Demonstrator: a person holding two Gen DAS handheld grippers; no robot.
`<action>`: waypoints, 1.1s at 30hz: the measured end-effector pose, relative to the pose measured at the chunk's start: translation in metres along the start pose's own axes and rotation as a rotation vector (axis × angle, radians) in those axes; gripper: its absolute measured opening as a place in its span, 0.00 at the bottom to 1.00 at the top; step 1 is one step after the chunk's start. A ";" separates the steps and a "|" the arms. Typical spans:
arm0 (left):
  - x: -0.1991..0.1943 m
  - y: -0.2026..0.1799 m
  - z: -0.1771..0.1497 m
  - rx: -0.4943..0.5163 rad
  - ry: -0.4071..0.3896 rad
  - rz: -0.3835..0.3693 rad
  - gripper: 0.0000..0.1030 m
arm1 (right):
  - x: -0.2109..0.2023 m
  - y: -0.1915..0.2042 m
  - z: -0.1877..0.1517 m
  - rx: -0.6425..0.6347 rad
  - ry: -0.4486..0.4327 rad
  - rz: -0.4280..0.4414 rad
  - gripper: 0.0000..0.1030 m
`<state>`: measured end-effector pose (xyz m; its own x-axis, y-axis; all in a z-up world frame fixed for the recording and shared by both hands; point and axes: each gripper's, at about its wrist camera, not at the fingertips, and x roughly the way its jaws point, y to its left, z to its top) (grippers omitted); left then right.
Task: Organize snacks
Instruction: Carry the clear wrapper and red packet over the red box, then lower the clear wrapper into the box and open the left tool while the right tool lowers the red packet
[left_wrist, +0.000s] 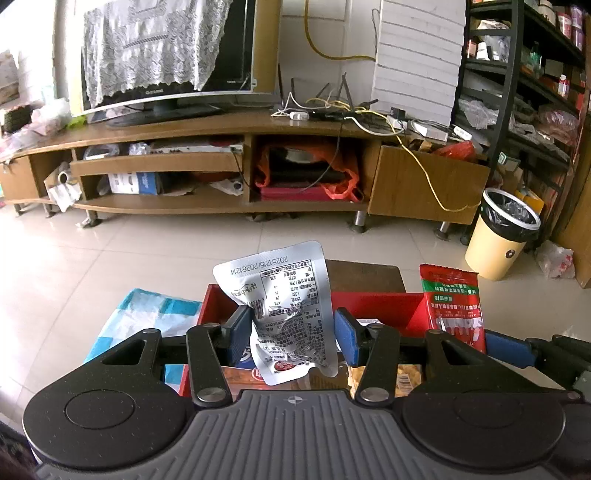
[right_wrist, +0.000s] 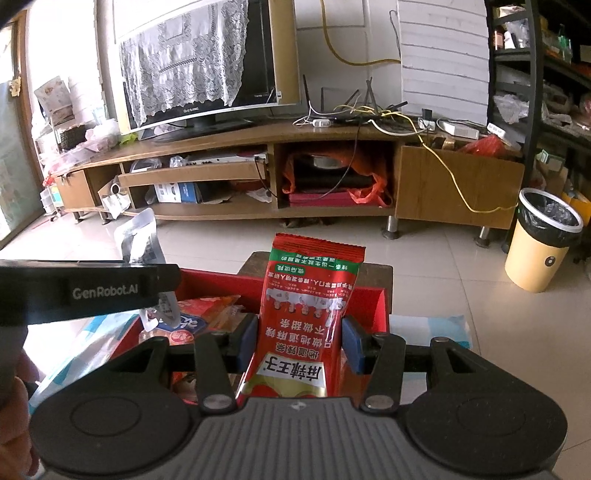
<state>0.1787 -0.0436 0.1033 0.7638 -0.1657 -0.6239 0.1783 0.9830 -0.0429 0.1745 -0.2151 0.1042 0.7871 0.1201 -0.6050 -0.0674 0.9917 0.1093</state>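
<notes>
My left gripper is shut on a silver snack pouch with black print, held upright over a red box. My right gripper is shut on a red snack packet with a green band, also upright over the red box. The red packet shows at the right of the left wrist view. The silver pouch shows behind the left gripper's body in the right wrist view. Several snack packs lie inside the box.
The box sits on a blue-and-white checked cloth on a small table. Beyond is tiled floor, a long wooden TV stand with a TV, a cream bin at the right, and black shelving.
</notes>
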 end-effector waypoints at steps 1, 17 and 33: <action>0.001 0.000 0.000 0.001 0.002 0.000 0.55 | 0.001 0.000 0.000 0.001 0.001 -0.002 0.43; 0.028 -0.002 0.001 -0.005 0.039 0.002 0.55 | 0.029 -0.010 0.000 0.018 0.035 -0.011 0.43; 0.054 -0.006 -0.003 -0.005 0.080 -0.006 0.55 | 0.055 -0.014 -0.004 0.018 0.070 -0.009 0.43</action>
<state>0.2165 -0.0577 0.0675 0.7108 -0.1650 -0.6838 0.1792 0.9825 -0.0508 0.2163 -0.2223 0.0664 0.7427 0.1144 -0.6597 -0.0487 0.9919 0.1172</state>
